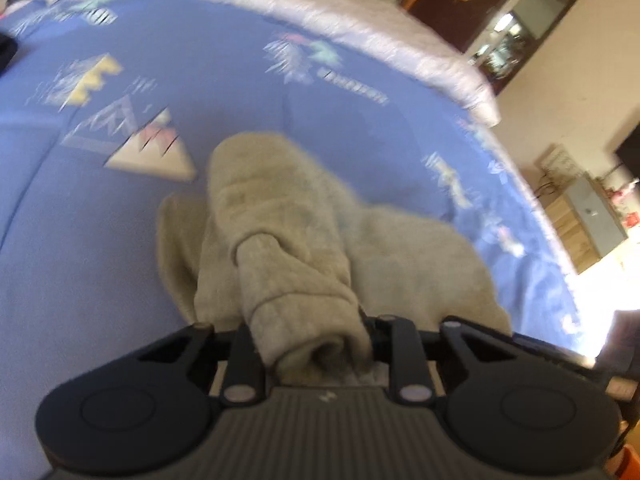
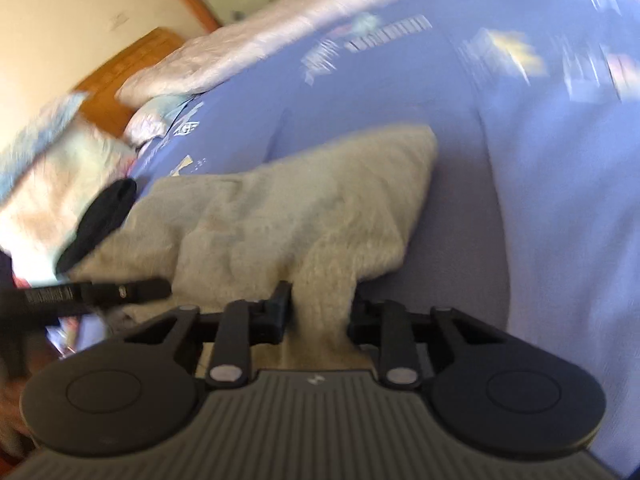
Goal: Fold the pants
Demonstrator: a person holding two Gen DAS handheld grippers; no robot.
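Beige fleece pants (image 1: 280, 216) lie bunched on a blue patterned bedspread (image 1: 100, 240). In the left wrist view my left gripper (image 1: 312, 344) is shut on a rolled fold of the pants, which bulges out between its jaws toward the camera. In the right wrist view the pants (image 2: 280, 208) spread out flat ahead, and my right gripper (image 2: 320, 312) is shut on a narrow edge of the cloth. The other gripper's black fingers (image 2: 100, 292) show at the left of that view, against the pants. Both views are blurred.
A pale quilted blanket (image 1: 320, 12) runs along the bed's far edge. A dark wooden cabinet (image 1: 480, 4) and a low wooden unit (image 1: 584, 224) stand beyond the bed. Pillows (image 2: 52, 168) and a wooden headboard (image 2: 132, 68) are at the left in the right wrist view.
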